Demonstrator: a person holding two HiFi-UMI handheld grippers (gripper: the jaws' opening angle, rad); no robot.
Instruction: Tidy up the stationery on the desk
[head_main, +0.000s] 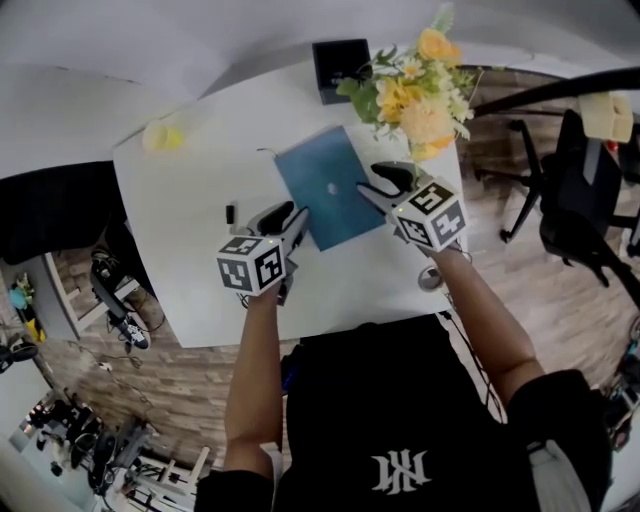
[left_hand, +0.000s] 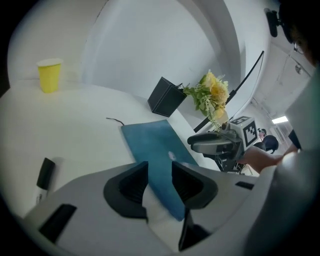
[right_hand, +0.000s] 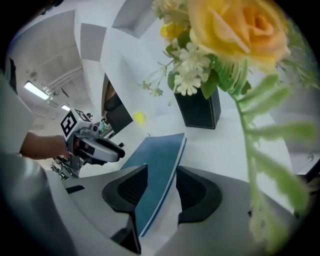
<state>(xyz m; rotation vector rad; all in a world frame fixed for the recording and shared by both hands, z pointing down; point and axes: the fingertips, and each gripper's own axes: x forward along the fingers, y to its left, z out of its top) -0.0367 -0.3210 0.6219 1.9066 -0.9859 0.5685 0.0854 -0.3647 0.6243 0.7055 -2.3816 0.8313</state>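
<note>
Blue-covered, the notebook (head_main: 330, 190) lies in the middle of the white surface (head_main: 190, 280), askew to its edges. The left hand-held gripper (head_main: 292, 222) straddles the notebook's near-left corner. The right hand-held gripper (head_main: 378, 186) straddles the edge facing the surface's right edge. Both have their jaws spread wide with the pads clear of the cover, so nothing is gripped.

Procedure, as judged from this position: the step in hand is a two-sided hold on the notebook.
- Seat each edge deep between the pads before closing.
- The notebook is thin and lies on the surface, so one pad probably has to work under the edge first.
- Close both sides evenly to keep the cover from skewing or sliding.

Clearances:
- The flowers (head_main: 420, 90) at the far right corner overhang the right hand-held gripper. Raise that side with care, or the foliage is likely to be brushed.
- The black box (head_main: 340, 68) stands at the far edge, near the notebook's far corner.
- A black marker (head_main: 231, 213) lies toward the left edge, just beside the left hand-held gripper.
- A yellow cup (head_main: 163, 137) stands at the far left corner, well apart.
- The widest open room lies toward the near edge and the near left corner.
</note>
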